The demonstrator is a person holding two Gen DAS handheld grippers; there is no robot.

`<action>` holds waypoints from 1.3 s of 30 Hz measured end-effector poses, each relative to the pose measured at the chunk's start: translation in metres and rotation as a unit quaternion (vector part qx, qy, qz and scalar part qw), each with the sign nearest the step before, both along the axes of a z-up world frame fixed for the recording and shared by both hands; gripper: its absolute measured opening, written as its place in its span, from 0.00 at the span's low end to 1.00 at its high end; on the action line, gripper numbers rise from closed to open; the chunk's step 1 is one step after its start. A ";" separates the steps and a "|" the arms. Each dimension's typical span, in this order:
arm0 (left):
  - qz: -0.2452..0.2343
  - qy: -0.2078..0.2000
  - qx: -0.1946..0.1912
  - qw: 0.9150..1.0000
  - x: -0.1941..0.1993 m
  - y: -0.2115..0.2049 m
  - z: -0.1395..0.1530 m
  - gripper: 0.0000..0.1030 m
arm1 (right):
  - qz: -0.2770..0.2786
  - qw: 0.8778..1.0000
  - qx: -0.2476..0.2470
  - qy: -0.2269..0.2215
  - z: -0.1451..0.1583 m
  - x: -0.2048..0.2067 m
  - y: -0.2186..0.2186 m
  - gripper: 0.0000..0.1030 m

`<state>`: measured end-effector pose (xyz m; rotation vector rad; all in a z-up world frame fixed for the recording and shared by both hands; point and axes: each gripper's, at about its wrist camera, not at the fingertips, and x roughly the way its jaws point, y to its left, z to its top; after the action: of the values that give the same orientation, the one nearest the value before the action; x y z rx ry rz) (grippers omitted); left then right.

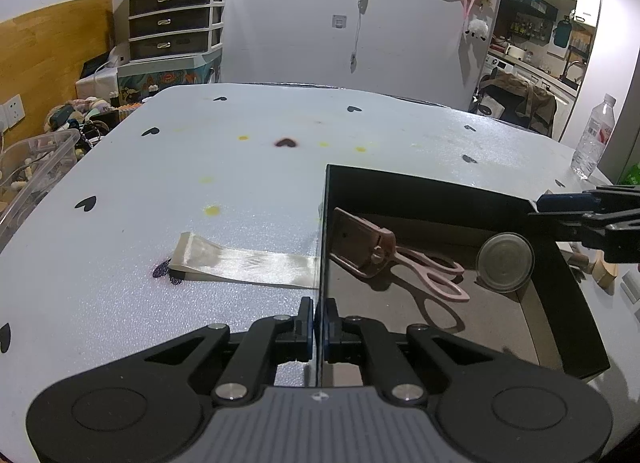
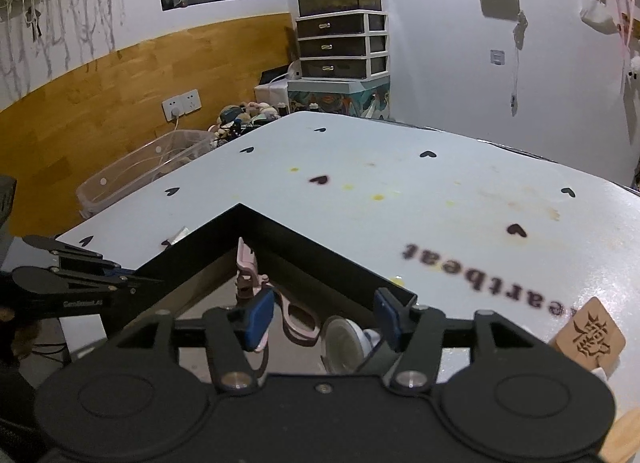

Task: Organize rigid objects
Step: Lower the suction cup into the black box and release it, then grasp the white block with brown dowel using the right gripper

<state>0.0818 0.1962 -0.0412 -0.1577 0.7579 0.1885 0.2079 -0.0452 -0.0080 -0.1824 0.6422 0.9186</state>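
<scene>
- While the table (image 1: 240,183), white with black hearts, fills both views, the black box (image 1: 400,191) sits on it, one corner pointing away in the right wrist view
- left gripper (image 1: 319,327) is clenched on the box's thin left wall; its arm shows at left in the right wrist view
- right gripper (image 2: 322,319) hangs released over the box, fingers spread apart
- pink scissors (image 1: 404,263) lie flat inside; long axis runs from the far left corner toward the near right, handles nearer
- round lid (image 1: 505,262) leans tilted beside the handles
- cream ribbon (image 1: 248,263) lies outside, touching the left wall
</scene>
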 end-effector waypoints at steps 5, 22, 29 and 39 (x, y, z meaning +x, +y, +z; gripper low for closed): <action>0.000 0.000 -0.001 1.000 0.000 0.000 0.000 0.04 | 0.002 1.000 0.011 -0.003 0.003 -0.003 -0.005 0.74; 0.008 -0.003 -0.004 1.000 0.000 -0.001 0.001 0.04 | -0.186 0.982 0.027 0.005 -0.018 0.013 -0.104 0.94; 0.008 -0.003 -0.004 1.000 -0.001 0.000 0.001 0.04 | -0.218 0.971 0.033 0.089 -0.048 0.021 -0.106 0.85; 0.006 -0.004 -0.004 1.000 0.000 -0.001 0.002 0.04 | -0.271 0.956 0.021 0.110 -0.065 0.041 -0.082 0.87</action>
<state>0.0815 0.1954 -0.0392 -0.1705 0.7502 0.1971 0.2489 -0.1277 -0.0731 0.1357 0.8247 0.4221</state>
